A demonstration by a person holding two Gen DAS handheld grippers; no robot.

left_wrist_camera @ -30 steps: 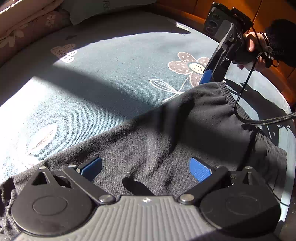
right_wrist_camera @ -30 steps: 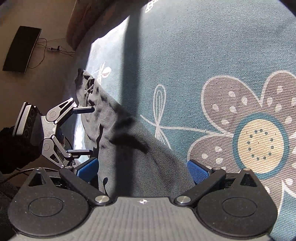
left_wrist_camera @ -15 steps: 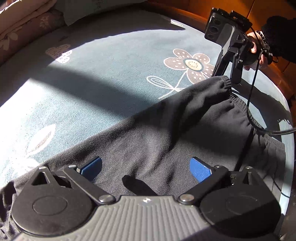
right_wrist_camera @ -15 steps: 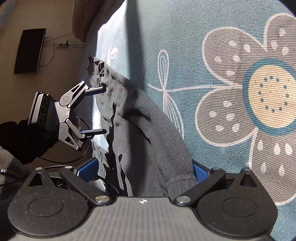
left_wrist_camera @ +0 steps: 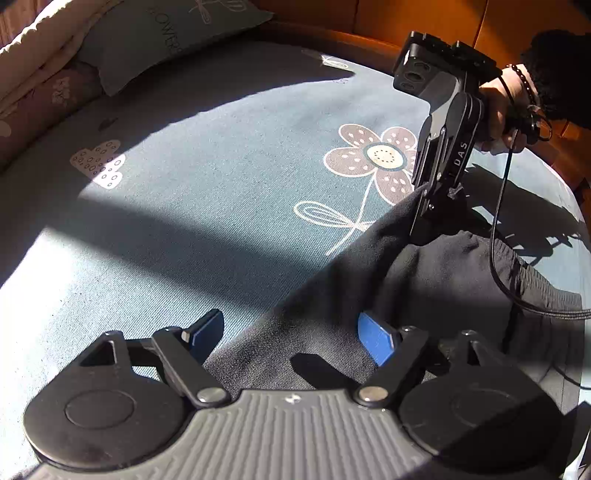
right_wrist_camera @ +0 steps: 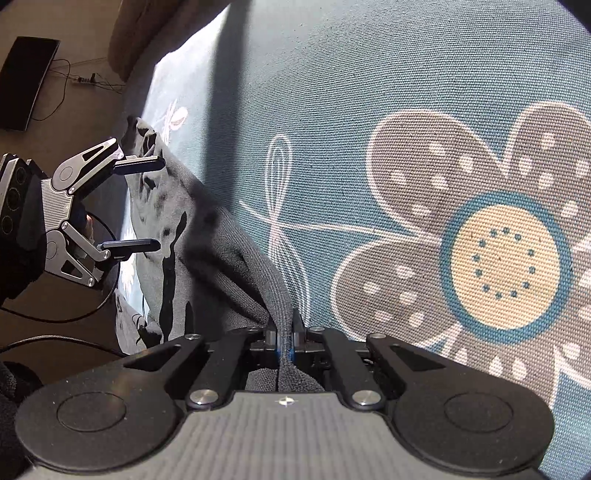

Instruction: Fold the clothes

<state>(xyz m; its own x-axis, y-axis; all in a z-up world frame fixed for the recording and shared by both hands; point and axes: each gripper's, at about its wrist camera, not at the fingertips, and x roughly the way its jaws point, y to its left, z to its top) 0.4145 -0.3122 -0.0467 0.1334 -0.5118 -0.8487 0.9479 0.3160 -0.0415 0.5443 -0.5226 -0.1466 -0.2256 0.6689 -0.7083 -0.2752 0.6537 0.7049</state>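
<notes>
A black garment (left_wrist_camera: 424, 280) with a ribbed elastic edge lies spread on a blue flowered bed sheet (left_wrist_camera: 229, 177). My left gripper (left_wrist_camera: 291, 332) is open, its blue pads either side of the garment's near edge, one pad over bare sheet. My right gripper (right_wrist_camera: 284, 338) is shut on the garment's ribbed edge (right_wrist_camera: 280, 302) and pinches it between the pads. In the left wrist view the right gripper (left_wrist_camera: 424, 210) stands on the garment's far corner. In the right wrist view the left gripper (right_wrist_camera: 147, 201) is open by the far end of the garment (right_wrist_camera: 192, 236).
A teal pillow (left_wrist_camera: 162, 33) and a beige quilt (left_wrist_camera: 33, 48) lie at the head of the bed. An orange wooden board (left_wrist_camera: 369, 22) runs behind. A black cable (left_wrist_camera: 498, 229) hangs from the right gripper over the garment. The floor with a black monitor (right_wrist_camera: 26, 81) shows beyond the bed's edge.
My right gripper has closed on the garment's ribbed edge; it was open around it before. The left gripper has shifted left, so one pad now sits over bare sheet.
</notes>
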